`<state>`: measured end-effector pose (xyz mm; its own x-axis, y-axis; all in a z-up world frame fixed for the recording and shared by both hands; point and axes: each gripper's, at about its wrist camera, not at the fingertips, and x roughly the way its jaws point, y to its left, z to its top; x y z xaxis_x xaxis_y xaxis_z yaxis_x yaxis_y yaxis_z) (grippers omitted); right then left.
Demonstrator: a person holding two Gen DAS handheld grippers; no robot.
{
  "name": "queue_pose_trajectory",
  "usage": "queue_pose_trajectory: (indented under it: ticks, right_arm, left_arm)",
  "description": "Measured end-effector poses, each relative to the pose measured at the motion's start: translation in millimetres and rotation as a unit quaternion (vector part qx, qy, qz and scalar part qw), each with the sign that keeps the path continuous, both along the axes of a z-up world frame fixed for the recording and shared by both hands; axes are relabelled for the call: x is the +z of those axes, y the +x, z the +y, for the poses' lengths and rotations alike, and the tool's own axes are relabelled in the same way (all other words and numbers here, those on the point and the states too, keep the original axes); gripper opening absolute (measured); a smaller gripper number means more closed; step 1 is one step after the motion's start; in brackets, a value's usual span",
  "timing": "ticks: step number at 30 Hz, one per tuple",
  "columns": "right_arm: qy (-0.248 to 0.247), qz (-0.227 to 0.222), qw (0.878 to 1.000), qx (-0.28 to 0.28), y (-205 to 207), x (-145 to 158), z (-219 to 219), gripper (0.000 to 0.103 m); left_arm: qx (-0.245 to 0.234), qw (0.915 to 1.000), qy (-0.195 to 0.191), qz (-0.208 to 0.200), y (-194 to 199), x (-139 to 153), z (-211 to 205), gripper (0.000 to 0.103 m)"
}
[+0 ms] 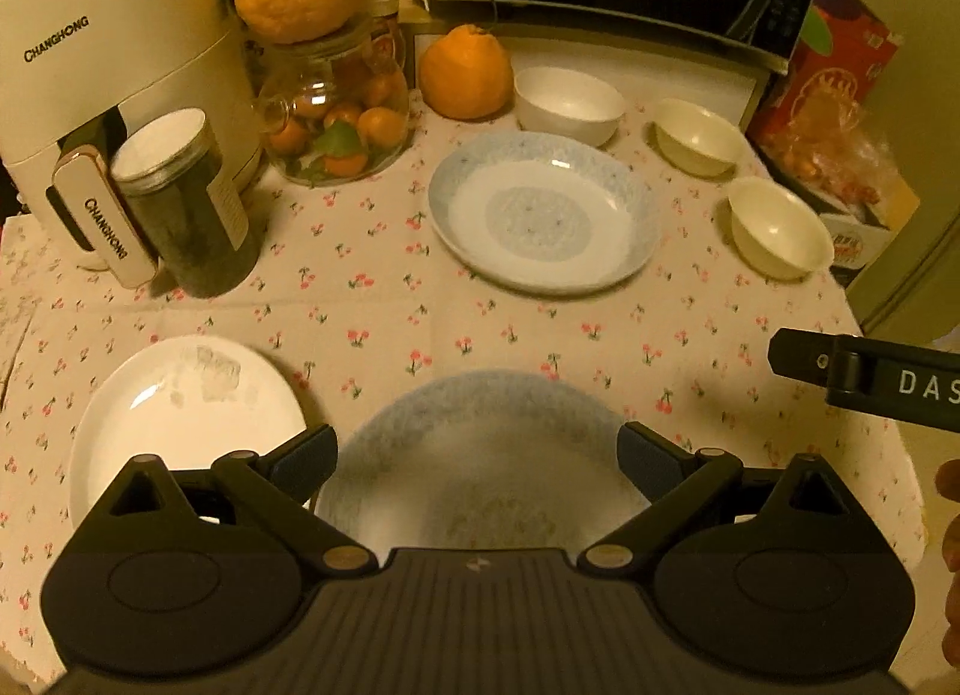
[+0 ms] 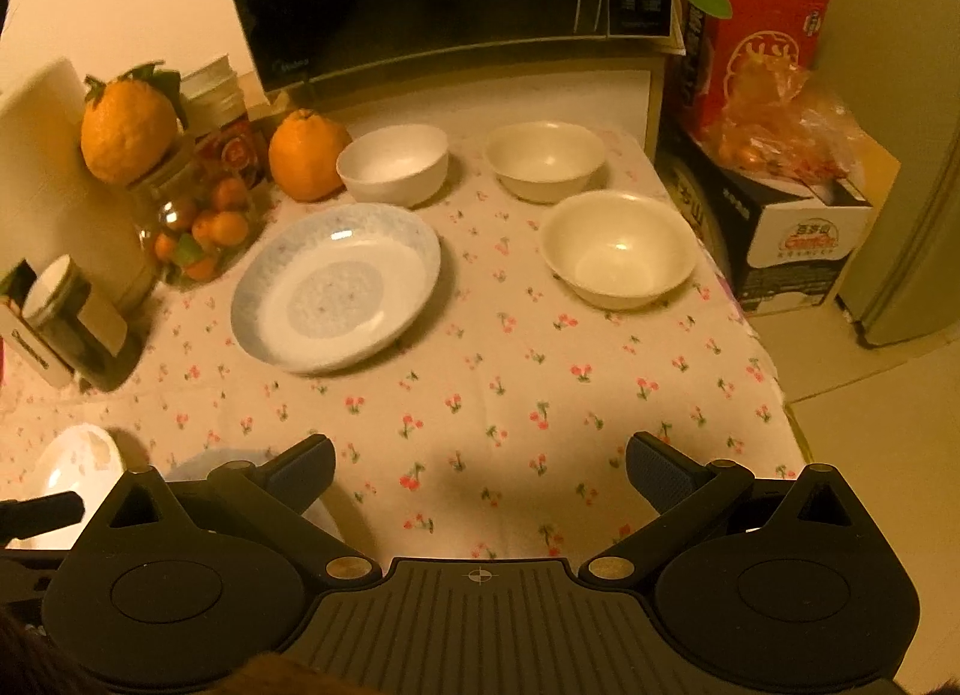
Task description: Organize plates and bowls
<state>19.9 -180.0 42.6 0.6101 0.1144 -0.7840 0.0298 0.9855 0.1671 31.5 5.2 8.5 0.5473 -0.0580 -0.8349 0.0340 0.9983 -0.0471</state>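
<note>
While nothing was stacked yet, both the left gripper (image 1: 477, 455) and right gripper (image 2: 480, 470) hung spread and empty, the near blue plate (image 1: 480, 443) lying between the left fingers, three bowls (image 2: 618, 248) well ahead.

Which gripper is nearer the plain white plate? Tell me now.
Left. The left gripper hangs open just right of the plain white plate, over a blue plate. The right gripper sits farther right, over bare tablecloth.
</note>
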Motion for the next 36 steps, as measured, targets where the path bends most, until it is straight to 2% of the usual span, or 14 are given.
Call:
queue_pose_trajectory:
  ticks: [6,10,20,25,30,36]
  right_arm:
    - [0.025,0.004,1.000,0.004,20.9,2.0,-11.1,0.103]
    - [0.060,0.011,0.998,0.008,38.0,-0.2,-20.2,0.103]
    - [0.154,0.029,0.987,0.028,81.2,-25.9,-25.7,0.103]
    - [0.190,0.039,0.981,0.026,101.0,-42.6,-22.2,0.103]
    - [0.246,0.041,0.968,0.005,115.3,-59.6,-27.0,0.102]
    - [0.272,0.036,0.961,-0.023,128.0,-78.1,-29.0,0.095]
  left_arm:
    - [0.000,1.0000,0.000,0.000,15.8,5.2,4.2,0.099]
    - [0.006,0.9998,0.007,-0.018,26.4,9.3,7.4,0.099]
    - [0.019,0.9975,-0.068,0.001,73.0,-10.2,20.9,0.098]
    - [0.029,0.9947,-0.098,-0.007,94.6,-20.7,28.9,0.089]
    - [0.055,0.9859,-0.158,-0.007,109.6,-36.5,42.6,0.075]
    - [0.054,0.9847,-0.160,-0.044,120.2,-41.4,43.5,0.060]
